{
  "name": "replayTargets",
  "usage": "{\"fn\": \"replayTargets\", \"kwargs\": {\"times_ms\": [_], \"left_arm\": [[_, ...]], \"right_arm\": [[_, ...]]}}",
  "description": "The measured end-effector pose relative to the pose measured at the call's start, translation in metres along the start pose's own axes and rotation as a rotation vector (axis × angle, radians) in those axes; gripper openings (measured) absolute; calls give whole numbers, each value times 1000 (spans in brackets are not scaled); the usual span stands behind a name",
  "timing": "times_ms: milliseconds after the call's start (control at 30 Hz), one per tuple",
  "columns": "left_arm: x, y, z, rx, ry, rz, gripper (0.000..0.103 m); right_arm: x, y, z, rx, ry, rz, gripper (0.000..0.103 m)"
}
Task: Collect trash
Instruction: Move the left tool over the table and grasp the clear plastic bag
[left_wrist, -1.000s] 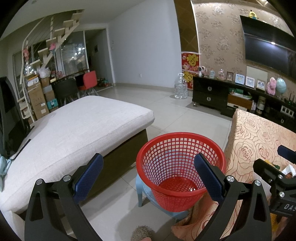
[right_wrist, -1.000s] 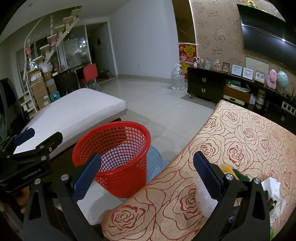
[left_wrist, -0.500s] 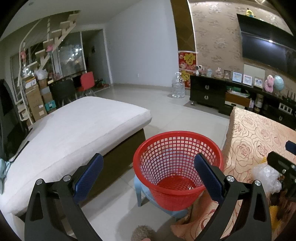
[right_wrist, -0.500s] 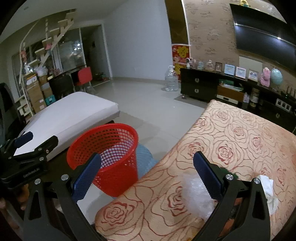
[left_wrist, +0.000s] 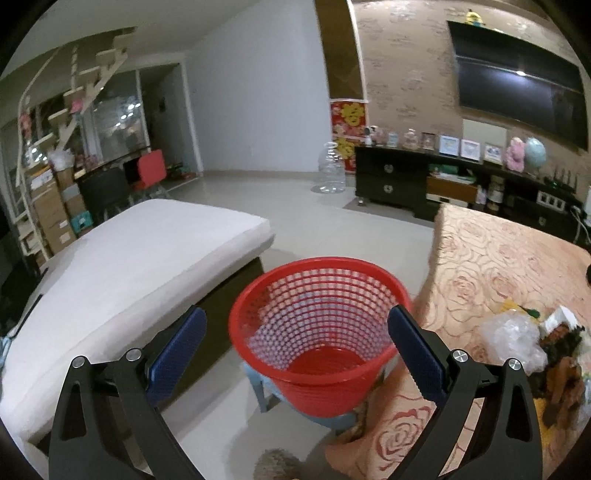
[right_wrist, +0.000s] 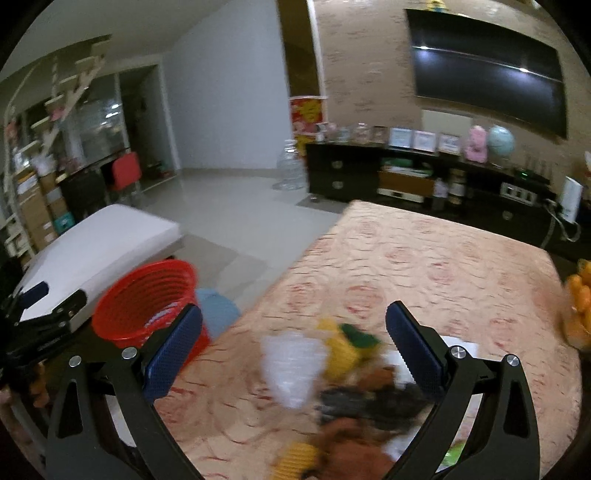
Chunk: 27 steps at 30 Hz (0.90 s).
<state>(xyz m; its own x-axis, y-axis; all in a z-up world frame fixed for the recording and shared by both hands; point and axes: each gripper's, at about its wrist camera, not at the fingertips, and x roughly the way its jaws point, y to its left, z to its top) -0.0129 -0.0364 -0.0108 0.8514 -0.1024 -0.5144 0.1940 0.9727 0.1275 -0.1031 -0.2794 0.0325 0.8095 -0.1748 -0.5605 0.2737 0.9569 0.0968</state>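
Note:
A red mesh basket (left_wrist: 319, 328) stands empty on a small blue stool (left_wrist: 280, 398), beside a table with a rose-patterned cloth (left_wrist: 491, 266). My left gripper (left_wrist: 295, 354) is open and empty, hovering just above and in front of the basket. A trash pile lies on the cloth: a clear crumpled plastic bag (right_wrist: 291, 365), yellow and green wrappers (right_wrist: 345, 347), dark and brown scraps (right_wrist: 369, 402). My right gripper (right_wrist: 293, 356) is open and empty above this pile. The basket also shows at the left in the right wrist view (right_wrist: 146, 299). The pile shows at the right in the left wrist view (left_wrist: 513, 339).
A white cushioned daybed (left_wrist: 122, 266) lies left of the basket. A dark TV cabinet (left_wrist: 443, 184) with frames and toys runs along the far wall. A large water bottle (left_wrist: 331, 170) stands on the tiled floor. Orange fruit (right_wrist: 578, 306) sits at the table's right edge.
My right gripper has swung right, away from the basket, to above the trash pile; its view is motion-blurred. My left gripper shifted slightly, staying over the basket. Both remain open.

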Motion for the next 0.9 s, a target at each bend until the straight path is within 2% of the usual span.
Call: {"fn": "replayTargets", "kwargs": {"times_ms": [233,567,633,733,900], "left_arm": [[13,-54,-11,79,53,-131,95],[43,-171,-4,246,137,-398,95],[51,-185,-5,272,148,-412,95],[77,-210,-11,308,213,-447,95],[109,-217,-20,269,319,-513,95]], "right_arm": [[-18,-64,-9,114,11,-77,97],[-26,-108,-20,212,14,-139,97],[-23,-114,-21,227,19,-141,97],[-20,-121,-23,239,28,-148,97],[-14,-140,-28,288,60,-149,97]]}}
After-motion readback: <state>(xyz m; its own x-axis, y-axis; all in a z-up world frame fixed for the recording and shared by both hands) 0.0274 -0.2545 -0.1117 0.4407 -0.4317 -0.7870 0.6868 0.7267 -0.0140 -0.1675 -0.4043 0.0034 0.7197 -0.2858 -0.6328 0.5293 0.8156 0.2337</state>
